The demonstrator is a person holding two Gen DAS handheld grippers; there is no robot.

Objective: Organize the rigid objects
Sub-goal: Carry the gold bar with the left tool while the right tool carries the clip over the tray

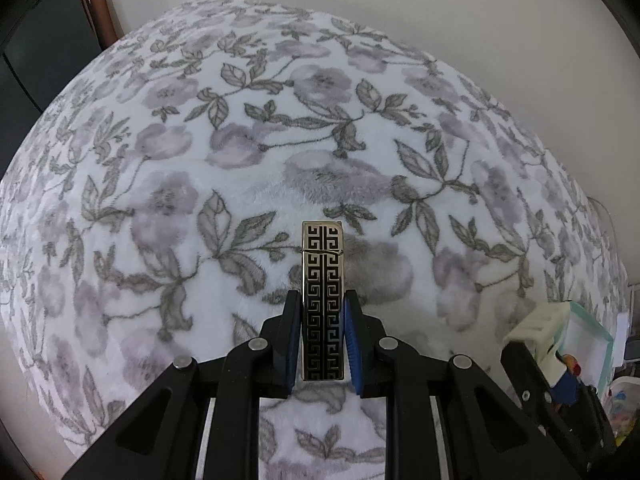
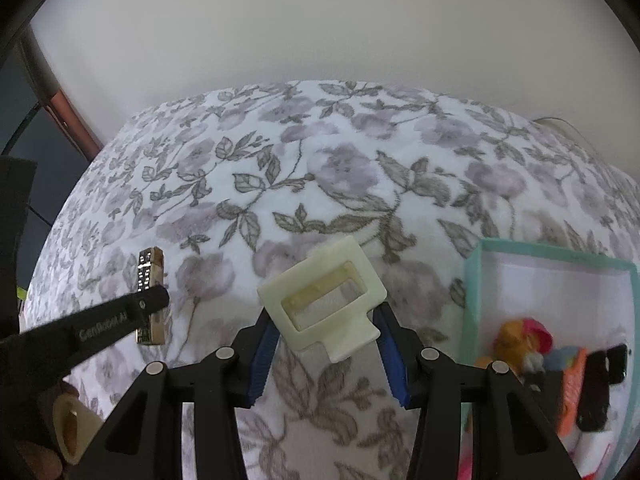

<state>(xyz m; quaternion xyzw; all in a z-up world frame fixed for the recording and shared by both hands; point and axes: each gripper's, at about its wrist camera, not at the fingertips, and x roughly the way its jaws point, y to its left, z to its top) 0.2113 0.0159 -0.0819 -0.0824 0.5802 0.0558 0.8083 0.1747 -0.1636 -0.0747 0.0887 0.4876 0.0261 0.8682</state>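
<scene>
Gleaming gold-and-black key-patterned lighter (image 1: 323,304) sits clamped in the left gripper (image 1: 322,336).

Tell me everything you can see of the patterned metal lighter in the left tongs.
The slim rectangular gold-and-black lighter, glossy metal by its look, carries a Greek-key pattern. A seam near its far end marks off a closed cap. The left tongs clamp its lower half between blue pads, its length pointing away from the camera, over the floral fleece blanket. From the right wrist view, nothing else visibly touches it.
</scene>
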